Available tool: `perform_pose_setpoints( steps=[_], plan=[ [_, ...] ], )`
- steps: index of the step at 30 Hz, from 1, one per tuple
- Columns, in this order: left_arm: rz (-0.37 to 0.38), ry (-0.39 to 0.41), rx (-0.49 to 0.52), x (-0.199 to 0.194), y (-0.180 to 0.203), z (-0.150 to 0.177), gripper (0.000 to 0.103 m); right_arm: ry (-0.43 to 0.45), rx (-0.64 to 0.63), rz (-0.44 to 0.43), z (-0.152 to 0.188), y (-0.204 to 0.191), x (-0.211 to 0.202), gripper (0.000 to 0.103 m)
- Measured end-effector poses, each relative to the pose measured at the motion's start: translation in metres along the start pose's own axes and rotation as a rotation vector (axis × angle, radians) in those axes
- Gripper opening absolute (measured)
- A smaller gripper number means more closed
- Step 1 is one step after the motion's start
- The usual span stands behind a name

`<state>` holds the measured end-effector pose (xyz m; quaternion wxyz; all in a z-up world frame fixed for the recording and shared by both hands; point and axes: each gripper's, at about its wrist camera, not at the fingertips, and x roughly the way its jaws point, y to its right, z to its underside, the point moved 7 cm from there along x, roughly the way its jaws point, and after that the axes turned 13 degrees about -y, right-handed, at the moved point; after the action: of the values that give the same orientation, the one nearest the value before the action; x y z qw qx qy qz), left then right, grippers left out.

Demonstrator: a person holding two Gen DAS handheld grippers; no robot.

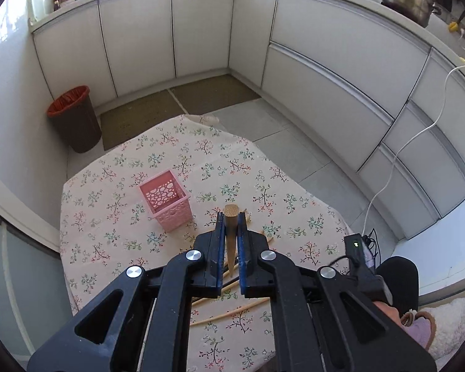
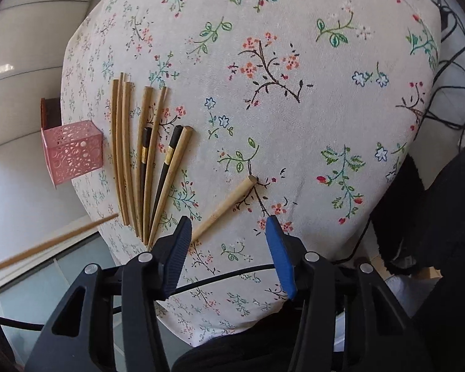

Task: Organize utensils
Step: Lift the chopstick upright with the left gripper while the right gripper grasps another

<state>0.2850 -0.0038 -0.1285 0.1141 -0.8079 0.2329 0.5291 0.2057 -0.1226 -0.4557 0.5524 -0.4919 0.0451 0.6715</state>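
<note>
My left gripper [image 1: 231, 217] is shut on a wooden chopstick [image 1: 231, 235], held end-on above the floral tablecloth [image 1: 114, 235], to the right of the pink perforated holder [image 1: 167, 200]. That chopstick also shows as a blurred stick [image 2: 46, 245] at the left of the right wrist view. My right gripper [image 2: 229, 223] is open and empty, just above a single wooden chopstick [image 2: 229, 203]. A fan of several wooden chopsticks [image 2: 130, 155] with two black ones [image 2: 167, 161] lies left of it. The pink holder [image 2: 73, 150] stands at the table's far left edge.
A brown bin with a red liner [image 1: 74, 117] stands on the floor by white cabinets [image 1: 325, 71]. Black cables [image 2: 449, 62] hang off the table's right side. More chopsticks [image 1: 232, 311] lie under my left gripper.
</note>
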Motion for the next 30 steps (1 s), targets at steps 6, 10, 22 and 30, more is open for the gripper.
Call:
perform_pose_setpoints(
  steps=[6,10,22,30],
  plan=[
    [-0.005,0.087,-0.022,-0.035,-0.009,0.020,0.007,0.006,0.071,0.006,-0.009,-0.004,0.020,0.034],
    [-0.007,0.132,-0.061,-0.050,-0.014,0.027,0.006,0.035,0.072,0.001,-0.013,-0.007,0.020,0.029],
    [-0.010,0.193,-0.144,-0.073,-0.026,0.038,0.006,0.235,-0.245,-0.031,-0.032,-0.050,-0.039,0.000],
    [0.004,0.212,-0.153,-0.077,-0.023,0.039,0.007,0.222,-0.319,0.026,-0.017,-0.049,-0.062,0.003]
  ],
)
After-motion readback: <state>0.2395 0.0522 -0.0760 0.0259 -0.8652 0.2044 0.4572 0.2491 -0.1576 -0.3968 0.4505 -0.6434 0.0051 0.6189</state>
